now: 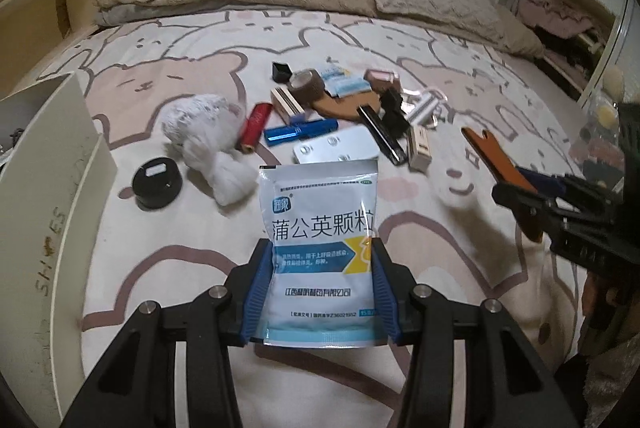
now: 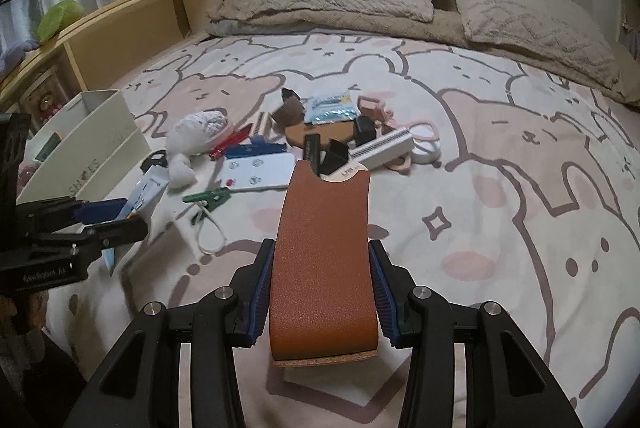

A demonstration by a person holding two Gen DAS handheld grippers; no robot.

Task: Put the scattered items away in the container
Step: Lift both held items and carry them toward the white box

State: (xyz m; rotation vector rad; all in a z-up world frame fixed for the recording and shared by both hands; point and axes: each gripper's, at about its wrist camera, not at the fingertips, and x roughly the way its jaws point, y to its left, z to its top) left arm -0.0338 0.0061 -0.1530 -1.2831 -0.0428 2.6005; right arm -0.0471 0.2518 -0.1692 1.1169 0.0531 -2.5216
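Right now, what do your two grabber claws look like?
Both look alike. The left gripper and right gripper have black, angular linkage arms with cut-out slots, joined by round silver pins. Their fingers wear ribbed blue pads. Seen from the right wrist camera, the left gripper's black body carries small white lettering, too blurred to read surely. No cables or sleeves show.
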